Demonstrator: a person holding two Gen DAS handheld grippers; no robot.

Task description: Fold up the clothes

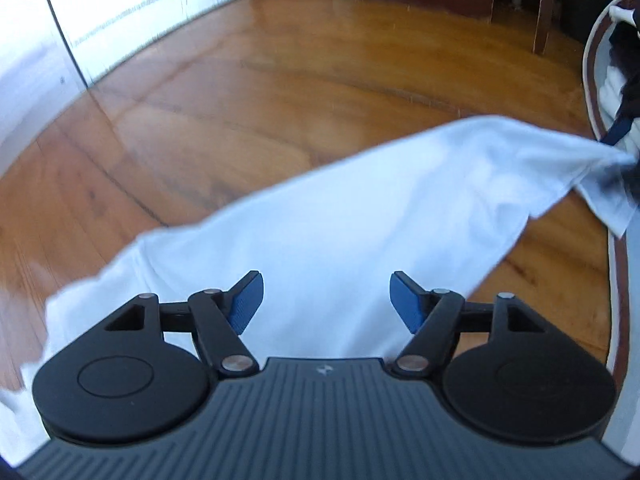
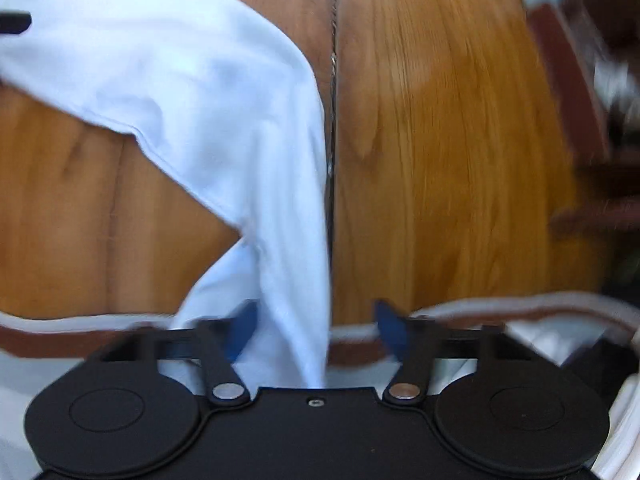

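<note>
Lying across the wooden floor (image 1: 280, 80), the white garment (image 1: 320, 220) stretches from the basket (image 1: 592, 80) toward both grippers. The left gripper (image 1: 326, 304) stands wide above it; the right gripper (image 2: 316, 332) stands wide astride a fold, pads apparently not pressing, probably for spreading.

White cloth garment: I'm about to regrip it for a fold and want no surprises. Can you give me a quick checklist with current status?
1. Left gripper jaws apart: ok.
2. Right gripper jaws apart, white cloth garment between them, pads not pressing: ok.
3. Garment lying flat on the wooden floor: not ok, it looks bunched and twisted.
4. Garment free of the brown-trimmed basket: cannot tell.
5. Corners or hem located for gripping: cannot tell, pictures blurred.
</note>
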